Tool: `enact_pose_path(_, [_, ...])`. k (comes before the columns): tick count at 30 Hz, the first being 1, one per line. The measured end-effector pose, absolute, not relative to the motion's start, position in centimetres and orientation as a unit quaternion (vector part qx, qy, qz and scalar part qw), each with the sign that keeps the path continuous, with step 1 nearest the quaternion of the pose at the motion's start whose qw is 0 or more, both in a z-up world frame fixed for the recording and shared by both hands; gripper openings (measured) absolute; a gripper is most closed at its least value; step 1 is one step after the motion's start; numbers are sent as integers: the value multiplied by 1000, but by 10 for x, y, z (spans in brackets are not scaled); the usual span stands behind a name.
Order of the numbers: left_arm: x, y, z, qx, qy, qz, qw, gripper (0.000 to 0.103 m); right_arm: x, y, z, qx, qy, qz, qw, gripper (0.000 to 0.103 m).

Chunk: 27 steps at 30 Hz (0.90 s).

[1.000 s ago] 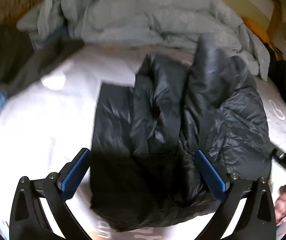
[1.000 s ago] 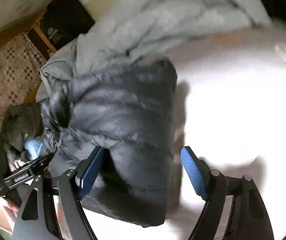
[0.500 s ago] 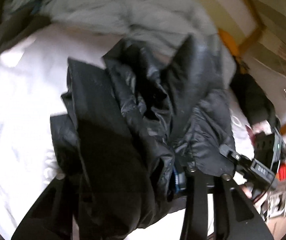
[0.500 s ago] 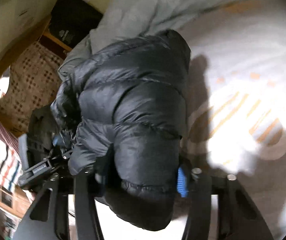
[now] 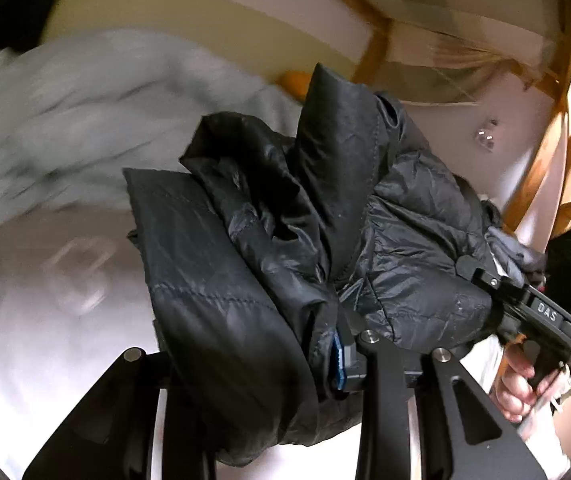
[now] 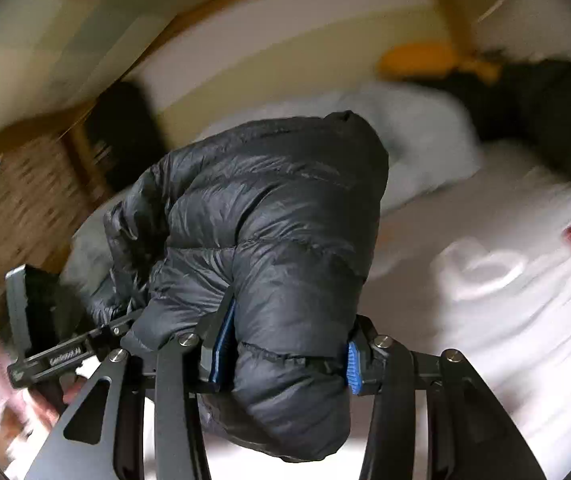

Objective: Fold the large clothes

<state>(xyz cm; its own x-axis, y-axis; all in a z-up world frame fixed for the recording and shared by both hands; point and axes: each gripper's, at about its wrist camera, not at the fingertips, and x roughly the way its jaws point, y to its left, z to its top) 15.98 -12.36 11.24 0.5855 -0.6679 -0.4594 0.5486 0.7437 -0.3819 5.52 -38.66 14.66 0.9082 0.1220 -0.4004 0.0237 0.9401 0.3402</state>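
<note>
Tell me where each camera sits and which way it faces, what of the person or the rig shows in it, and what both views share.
Left wrist: sits on the left gripper, facing along its fingers over the black puffer jacket to the grey duvet; the right gripper and the person's hand show at right.
Right wrist: sits on the right gripper, facing over the jacket to the white sheet; the left gripper shows at left.
Shared: the jacket, clamped and lifted by both closing jaws, duvet, sheet.
</note>
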Motion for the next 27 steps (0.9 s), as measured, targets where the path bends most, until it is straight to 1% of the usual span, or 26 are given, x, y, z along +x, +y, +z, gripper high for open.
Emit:
enact_pose_path(4, [192, -210, 118, -67, 259, -361, 893, 31, 66, -447, 150, 146, 170, -49, 973, 46])
enact_pose_path(8, [225, -282, 103, -49, 246, -373, 893, 31, 88, -497, 135, 136, 158, -99, 973, 46])
enact_pose_path(12, [263, -337, 74, -22, 236, -372, 898, 32, 122, -552, 100, 132, 172, -138, 967, 46])
enact_pose_path(16, [287, -373, 37, 8, 257, -358, 897, 33, 157, -577, 67, 151, 210, -157, 953, 47])
enact_pose_path(17, [290, -378, 29, 18, 256, -352, 900, 38, 162, -583, 58, 154, 219, -163, 950, 49])
enact_pose_path(18, [290, -379, 25, 22, 252, -348, 903, 46, 165, -588, 50, 159, 222, -171, 947, 53])
enact_pose_path(19, [289, -378, 21, 22, 247, -343, 906, 48, 163, -591, 43, 165, 217, -176, 946, 57])
enact_pose_path(20, [288, -376, 19, 18, 246, -342, 907, 55, 158, -594, 38, 168, 212, -180, 946, 58])
enact_pose_path(21, [287, -374, 19, 16, 248, -338, 908, 65, 155, -594, 35, 169, 209, -185, 945, 63])
enact_pose_path(22, [286, -369, 19, 15, 246, -333, 910, 70, 155, -596, 34, 167, 209, -192, 944, 68])
enact_pose_path(23, [282, -364, 18, 16, 240, -325, 915, 81, 152, -594, 35, 164, 209, -198, 944, 71])
enact_pose_path(24, [275, -363, 19, 20, 228, -313, 922, 84, 148, -589, 39, 154, 207, -208, 943, 75])
enact_pose_path(27, [261, -346, 25, 37, 201, -302, 931, 88, 133, -571, 50, 116, 194, -226, 948, 87])
